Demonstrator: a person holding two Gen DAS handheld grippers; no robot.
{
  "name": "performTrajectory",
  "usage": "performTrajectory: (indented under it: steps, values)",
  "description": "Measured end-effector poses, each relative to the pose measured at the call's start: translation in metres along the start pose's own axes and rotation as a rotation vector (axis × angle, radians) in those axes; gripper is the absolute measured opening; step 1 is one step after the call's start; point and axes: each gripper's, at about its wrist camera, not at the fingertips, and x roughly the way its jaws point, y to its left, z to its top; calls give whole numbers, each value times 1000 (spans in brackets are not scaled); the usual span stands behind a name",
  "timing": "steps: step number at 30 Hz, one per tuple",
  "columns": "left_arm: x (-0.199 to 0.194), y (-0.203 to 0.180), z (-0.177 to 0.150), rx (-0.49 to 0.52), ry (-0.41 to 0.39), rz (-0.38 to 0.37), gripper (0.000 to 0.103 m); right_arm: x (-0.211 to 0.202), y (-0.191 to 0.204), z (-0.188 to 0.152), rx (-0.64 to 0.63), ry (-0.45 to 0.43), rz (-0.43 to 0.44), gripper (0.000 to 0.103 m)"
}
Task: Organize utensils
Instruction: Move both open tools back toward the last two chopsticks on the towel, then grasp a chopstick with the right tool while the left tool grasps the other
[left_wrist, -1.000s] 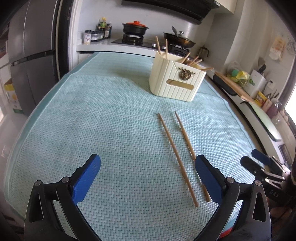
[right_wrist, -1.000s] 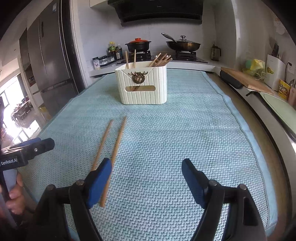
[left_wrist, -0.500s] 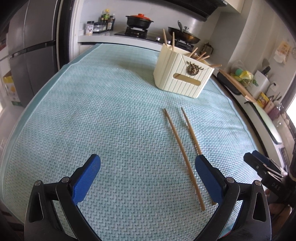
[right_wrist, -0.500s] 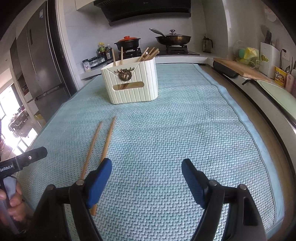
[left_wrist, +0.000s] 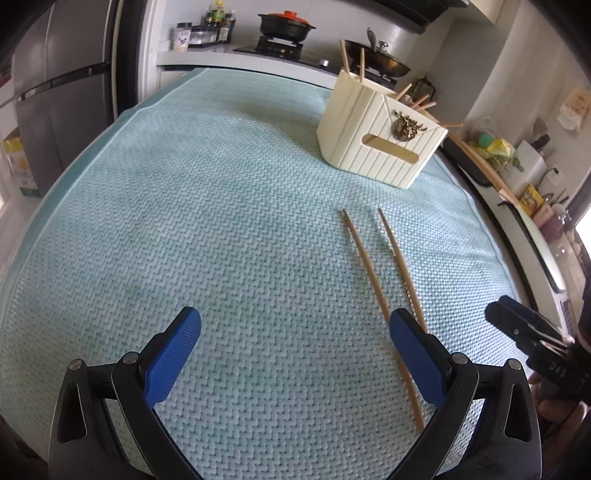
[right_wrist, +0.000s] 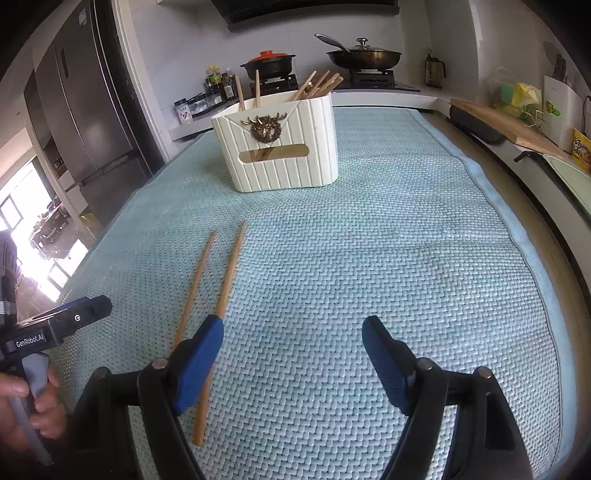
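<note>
Over the last second both cameras have drawn nearer to the two loose chopsticks, which now sit larger and further up the left wrist view, and the cream holder looms closer in the right wrist view; I judge this an approach to a pick, with no grasp yet made. The left gripper has its fingers released and wide apart, holding nothing; its right-hand finger overlaps the near ends of the chopsticks in view, though whether it touches them cannot be told. The right gripper is likewise spread and empty; the chopsticks pass under its left-hand finger. The pair lies flat on the teal mat covering the desk, roughly parallel, a small gap between them, tips toward the holder and well short of it. The holder stands upright further back; several chopsticks already lean inside it, two at one end and a cluster at the other; more wood shows through its front slot.
</note>
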Motion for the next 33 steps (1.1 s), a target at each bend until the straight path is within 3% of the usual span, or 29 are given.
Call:
performTrajectory:
  steps: [4,7,12,16,18,21,25,33]
  values:
    - [24,-18,26,58,30,12,102,26,6,23,-20,58,78,48]
    - [42,-29,42,98,29,55,102,48,13,39,-41,113,122,41]
    - [63,-31,53,100,77,65,101,70,41,41,-137,184,153,40]
    - [59,-28,51,97,67,68,101,79,56,28,-193,209,127,38]
    - [61,-27,48,92,77,64,101,85,60,22,-217,231,101,30]
    - [63,-32,44,105,86,68,101,85,66,17,-250,224,74,28]
    - [63,-40,40,136,79,75,101,83,56,14,-220,219,-3,12]
    - [76,-48,41,160,99,79,101,65,25,3,-131,216,-90,12]
